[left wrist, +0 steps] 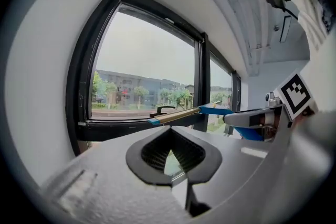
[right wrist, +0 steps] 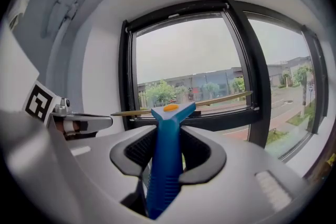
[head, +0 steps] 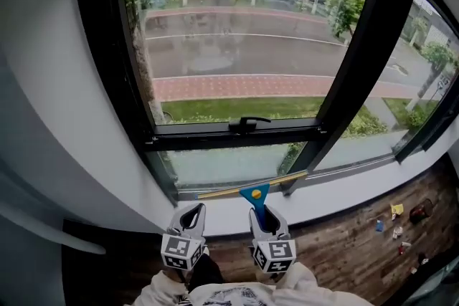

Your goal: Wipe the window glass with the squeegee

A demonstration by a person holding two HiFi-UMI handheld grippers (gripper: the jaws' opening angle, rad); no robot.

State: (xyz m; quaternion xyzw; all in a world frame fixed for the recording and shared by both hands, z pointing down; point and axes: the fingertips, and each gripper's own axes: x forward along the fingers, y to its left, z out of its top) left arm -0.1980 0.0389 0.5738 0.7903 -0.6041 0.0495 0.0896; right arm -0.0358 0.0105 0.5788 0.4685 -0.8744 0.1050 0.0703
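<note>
- We hold the squeegee point(head: 255, 192) in the right gripper point(head: 264, 216); its jaws are clamped on the blue handle point(right wrist: 166, 165), which stands up between them.
- The squeegee's blade point(head: 251, 184) stretches across the bottom of the lower pane point(head: 229, 163), just above the sill point(head: 344, 186). We cannot tell whether it touches the glass.
- The left gripper point(head: 192, 216) sits just beside the right one, low by the sill. Its jaws are drawn narrow, tips together, with nothing between them point(left wrist: 171, 152).
- A black crossbar point(head: 215, 136) splits the window, with the big upper pane point(head: 237, 46) above it. A black latch point(head: 247, 124) sits on top of that bar, right over the squeegee.
- A slanting black post point(head: 351, 82) runs down to the sill at the blade's right end and bounds the pane on that side.
- To the right, a few small bits point(head: 396, 211) lie scattered on the wood floor point(head: 344, 240), well apart from both grippers.
- Through the glass we see a road, a brick path, grass and trees.
</note>
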